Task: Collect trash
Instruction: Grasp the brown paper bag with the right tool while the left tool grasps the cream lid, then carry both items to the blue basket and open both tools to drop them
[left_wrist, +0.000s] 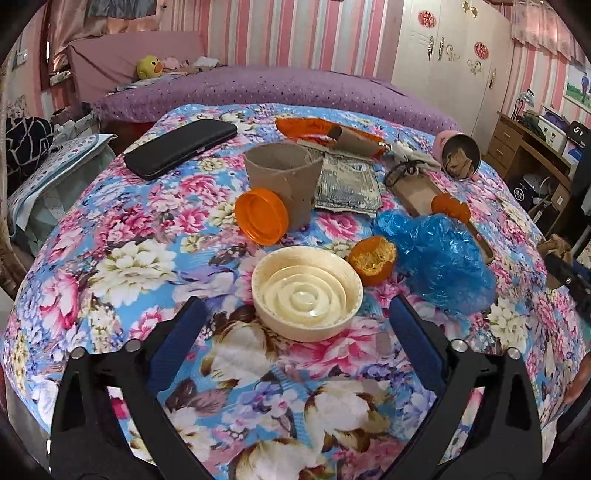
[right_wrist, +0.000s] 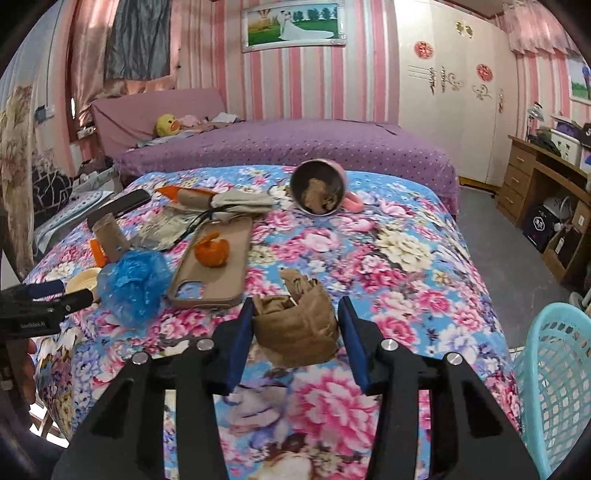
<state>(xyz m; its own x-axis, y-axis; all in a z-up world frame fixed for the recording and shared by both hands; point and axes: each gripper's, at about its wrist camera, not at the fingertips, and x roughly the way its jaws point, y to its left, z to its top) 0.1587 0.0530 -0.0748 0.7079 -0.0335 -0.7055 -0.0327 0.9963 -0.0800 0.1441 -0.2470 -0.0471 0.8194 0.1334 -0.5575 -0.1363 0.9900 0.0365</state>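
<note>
1. Right now the crumpled brown paper (right_wrist: 299, 325) sits between the blue pads of the right gripper (right_wrist: 295, 325), near the front right part of the floral bedspread (right_wrist: 406, 258). The left pad touches the wad and the right pad is at its edge, so I judge it gripped, though not lifted clear.
2. Nothing shows inside the turquoise basket (right_wrist: 554, 380) at the bed's right corner; only part of it is in view, so collecting seems barely begun.
3. Left to gather, by my reading: orange peel (left_wrist: 373, 260), a second peel on the phone case (right_wrist: 212, 251), the blue plastic bag (left_wrist: 439, 258), the foil wrapper (left_wrist: 347, 184), cardboard tubes and more paper in the tipped pink mug (right_wrist: 321, 188).
4. The left gripper (left_wrist: 299, 321) hangs with jaws wide apart, empty, just before the cream ribbed lid (left_wrist: 306, 291).
5. Room: the bedspread right of the paper is bare up to the edge, a clear way to the basket; the clutter crowds the left half, with peel and bag touching.
</note>
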